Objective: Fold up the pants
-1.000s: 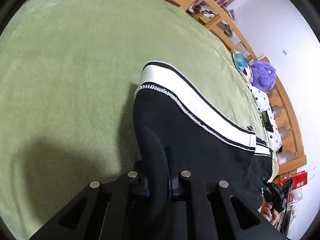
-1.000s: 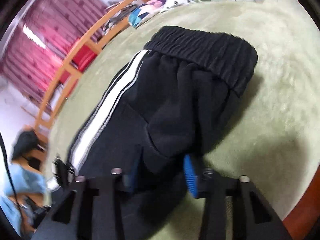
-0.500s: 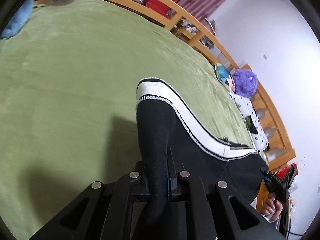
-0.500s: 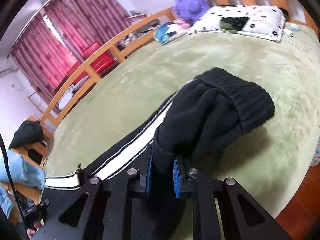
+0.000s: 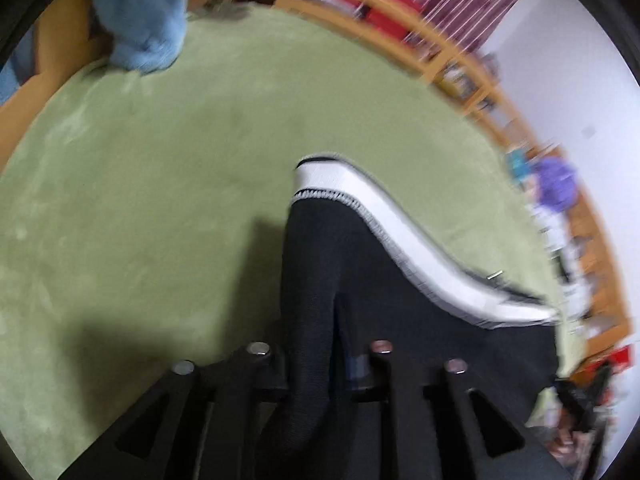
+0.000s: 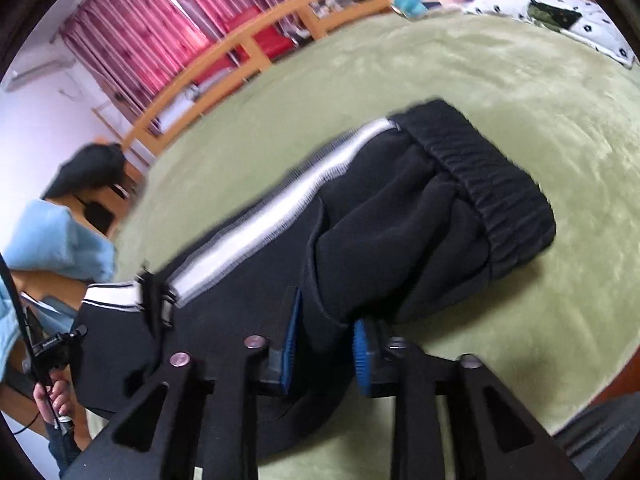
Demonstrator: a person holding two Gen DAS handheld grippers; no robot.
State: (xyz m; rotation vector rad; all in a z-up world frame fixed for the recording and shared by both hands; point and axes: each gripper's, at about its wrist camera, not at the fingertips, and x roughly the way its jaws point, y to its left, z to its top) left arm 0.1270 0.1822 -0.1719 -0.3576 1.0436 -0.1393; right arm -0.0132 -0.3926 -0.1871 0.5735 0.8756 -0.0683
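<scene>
Pants (image 6: 360,240), black with a white side stripe, are lying along the green blanket (image 5: 140,200) on the bed, and both ends are being worked at once. Going from the left: the left gripper (image 5: 320,360) has a roll of black fabric near the hem end sitting between its fingers. The gap looks fairly wide, but the picture is blurry, so I honestly can't tell if it's clamped or just loose around the cloth. Over on the right, the right gripper (image 6: 326,348) has its blue pads (image 6: 362,354) spread apart with a fold of fabric below the ribbed waistband (image 6: 492,176) running between them, so that one reads as let go, not pinching. What could go wrong, as I see it: if either tool lifts now without properly closing first, the thick fleece-like fabric probably just slides out and flops back. Also, the waistband end is bunched rather than flat, so folding over it could lock in a lumpy, crooked crease. Uneven pull between the two hands would skew the stripe (image 5: 400,232) line too.
</scene>
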